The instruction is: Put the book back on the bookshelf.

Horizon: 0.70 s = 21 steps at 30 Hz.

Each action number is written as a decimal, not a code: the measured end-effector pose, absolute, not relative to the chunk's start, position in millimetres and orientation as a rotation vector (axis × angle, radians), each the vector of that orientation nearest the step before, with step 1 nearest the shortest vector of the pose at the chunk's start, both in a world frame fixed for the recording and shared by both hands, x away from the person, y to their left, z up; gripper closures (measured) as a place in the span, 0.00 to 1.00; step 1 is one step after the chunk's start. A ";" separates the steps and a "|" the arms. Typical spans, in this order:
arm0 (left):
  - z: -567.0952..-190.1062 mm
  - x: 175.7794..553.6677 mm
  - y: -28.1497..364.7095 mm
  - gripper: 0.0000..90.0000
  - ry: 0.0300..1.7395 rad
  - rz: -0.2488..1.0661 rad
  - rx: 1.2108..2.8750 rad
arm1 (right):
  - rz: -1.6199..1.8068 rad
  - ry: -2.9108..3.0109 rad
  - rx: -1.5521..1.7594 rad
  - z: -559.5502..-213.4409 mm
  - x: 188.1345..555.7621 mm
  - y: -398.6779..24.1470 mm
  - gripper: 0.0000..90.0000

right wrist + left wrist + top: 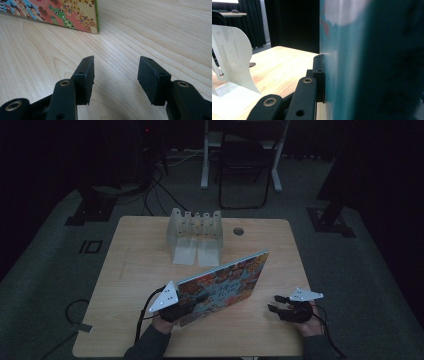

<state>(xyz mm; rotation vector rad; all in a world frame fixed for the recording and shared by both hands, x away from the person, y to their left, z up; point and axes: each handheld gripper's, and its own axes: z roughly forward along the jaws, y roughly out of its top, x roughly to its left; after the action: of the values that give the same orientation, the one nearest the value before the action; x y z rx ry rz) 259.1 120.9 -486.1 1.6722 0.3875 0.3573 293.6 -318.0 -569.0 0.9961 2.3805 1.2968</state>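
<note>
- On the wooden table (130, 270), near the front edge, a colourful picture book (225, 282) stands tilted up, its lower left end at the left gripper (186, 309).
- Left gripper view: one black jaw lies flat against the book's teal cover (342, 75); the other jaw is hidden behind the book, and the jaws read as clamped tight on it.
- The same view shows a white rack (233, 55) close by on the left, its curved side panel in view; the high view shows it as a slotted stand (196, 227) at the table's far middle, well apart from the book.
- Right gripper (278, 303) sits front right in the high view, off the book's right end, not touching it.
- Right gripper view: jaws part-way open (116, 75), nothing between them, bare wood below, book corner (95, 30) ahead at upper left, cartoon animal pattern readable here, not from above.
- High view alone: chair and desk legs on the dark floor beyond.
</note>
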 end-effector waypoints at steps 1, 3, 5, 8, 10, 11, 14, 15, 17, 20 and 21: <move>-486.0 259.2 121.3 0.90 0.390 0.357 1.672 | 1.296 2.380 0.996 -569.0 293.6 -318.0 0.52; -485.9 259.3 122.2 0.90 0.393 0.362 1.671 | 1.295 2.380 0.996 -569.0 293.6 -318.0 0.52; -486.0 259.1 122.8 0.90 0.399 0.361 1.667 | 1.294 2.381 0.998 -569.0 293.5 -317.9 0.52; -486.0 258.8 123.4 0.90 0.404 0.361 1.663 | 1.293 2.380 0.999 -569.1 293.4 -318.0 0.52; -484.9 257.0 124.3 0.90 0.405 0.376 1.667 | 1.291 2.379 1.000 -569.1 293.3 -318.1 0.51; -484.9 257.0 124.3 0.90 0.405 0.376 1.667 | 1.291 2.379 1.000 -569.1 293.3 -318.1 0.51; -483.6 256.4 126.1 0.90 0.401 0.379 1.671 | 1.286 2.375 1.008 -569.1 293.6 -318.3 0.49; -483.5 256.2 126.5 0.90 0.403 0.377 1.670 | 1.281 2.374 1.009 -569.1 293.5 -318.3 0.49; -483.0 255.9 127.4 0.90 0.406 0.381 1.671 | 1.259 2.377 1.008 -569.4 293.5 -317.6 0.48; -482.6 255.5 128.8 0.90 0.407 0.385 1.672 | 1.239 2.383 1.002 -569.5 293.3 -316.1 0.46; -482.3 255.1 129.3 0.90 0.408 0.387 1.673 | 1.231 2.383 1.001 -569.6 293.2 -315.7 0.46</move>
<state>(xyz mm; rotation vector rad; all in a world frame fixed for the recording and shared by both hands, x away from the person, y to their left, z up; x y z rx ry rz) 255.1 129.3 -482.3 1.6727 0.4085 0.3867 293.2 -315.7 -569.6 1.0009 2.3834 1.2308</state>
